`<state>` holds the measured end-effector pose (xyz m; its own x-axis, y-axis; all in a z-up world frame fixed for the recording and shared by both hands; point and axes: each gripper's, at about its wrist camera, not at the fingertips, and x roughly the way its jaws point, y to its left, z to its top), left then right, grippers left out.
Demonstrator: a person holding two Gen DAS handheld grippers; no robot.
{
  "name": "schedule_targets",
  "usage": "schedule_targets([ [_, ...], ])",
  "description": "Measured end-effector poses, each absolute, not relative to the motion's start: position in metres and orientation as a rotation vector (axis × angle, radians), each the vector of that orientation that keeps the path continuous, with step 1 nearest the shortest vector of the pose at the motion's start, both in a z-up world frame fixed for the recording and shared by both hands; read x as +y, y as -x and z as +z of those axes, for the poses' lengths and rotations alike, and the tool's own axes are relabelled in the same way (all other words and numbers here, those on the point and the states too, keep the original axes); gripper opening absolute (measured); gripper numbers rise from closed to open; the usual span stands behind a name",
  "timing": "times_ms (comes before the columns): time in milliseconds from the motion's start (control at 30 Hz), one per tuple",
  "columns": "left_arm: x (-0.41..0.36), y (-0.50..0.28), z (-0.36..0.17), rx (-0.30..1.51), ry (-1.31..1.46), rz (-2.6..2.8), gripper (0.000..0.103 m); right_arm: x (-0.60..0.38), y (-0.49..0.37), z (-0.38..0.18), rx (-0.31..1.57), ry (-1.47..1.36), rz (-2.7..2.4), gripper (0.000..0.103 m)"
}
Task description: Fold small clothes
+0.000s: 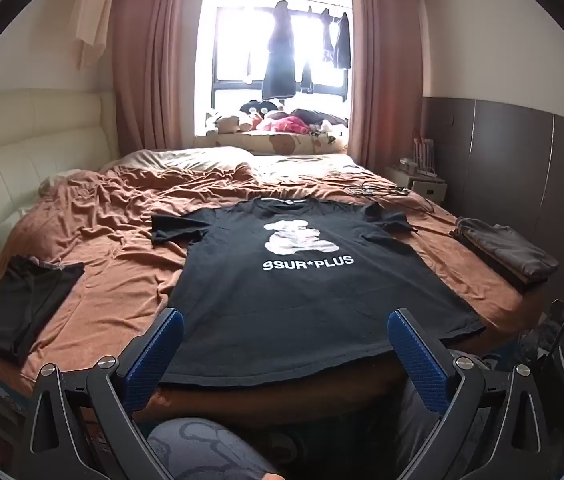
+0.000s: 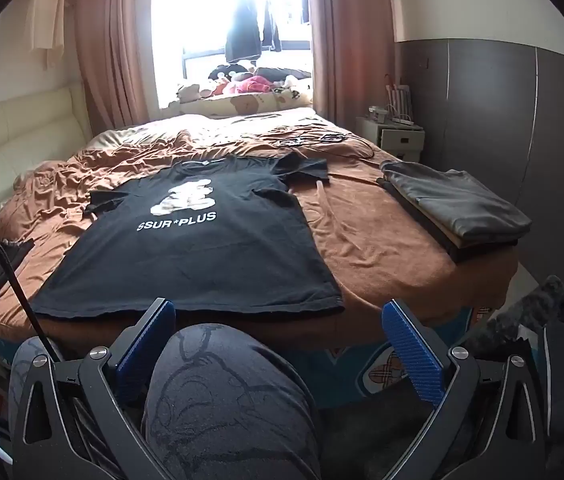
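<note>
A black T-shirt with a white bear print and white lettering lies spread flat, front up, on the brown bed sheet, its hem at the near edge. In the right wrist view the same T-shirt lies left of centre. My left gripper hangs open just short of the hem, nothing between its blue pads. My right gripper is open too, held back from the bed above a person's knee in grey printed trousers.
A dark garment lies loosely folded at the bed's left edge. A stack of folded grey and dark clothes sits at the right edge. Cables lie on the far sheet. A white nightstand stands by the grey wall.
</note>
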<state>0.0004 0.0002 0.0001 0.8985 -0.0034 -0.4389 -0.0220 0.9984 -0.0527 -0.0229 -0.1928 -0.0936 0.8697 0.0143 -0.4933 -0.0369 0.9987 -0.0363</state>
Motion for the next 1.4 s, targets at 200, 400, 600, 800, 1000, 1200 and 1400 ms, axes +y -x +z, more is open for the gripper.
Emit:
schedule_targets([
  [200,0.004,0.008,-0.008,0.442,0.058,-0.011,0.103,-0.198,0.028,-0.092,0.499,0.025,0.032,0.103],
  [400,0.006,0.011,-0.005,0.444,0.076,-0.039,0.103,-0.197,0.031,-0.091,0.497,0.034,0.024,0.103],
  [600,0.000,0.014,-0.001,0.441,0.071,-0.045,0.103,-0.197,0.033,-0.090,0.491,0.047,0.015,0.103],
  [800,0.000,0.015,0.000,0.436,0.067,-0.049,0.103,-0.197,0.034,-0.088,0.477,0.050,0.006,0.103],
  [1000,-0.001,0.016,0.002,0.436,0.068,-0.051,0.103,-0.195,0.037,-0.088,0.468,0.064,-0.002,0.103],
  [1200,-0.003,0.018,0.003,0.431,0.059,-0.053,0.103,-0.196,0.037,-0.089,0.466,0.062,-0.003,0.103],
  [1400,-0.004,0.019,0.006,0.427,0.059,-0.058,0.103,-0.196,0.038,-0.087,0.459,0.068,-0.001,0.103],
])
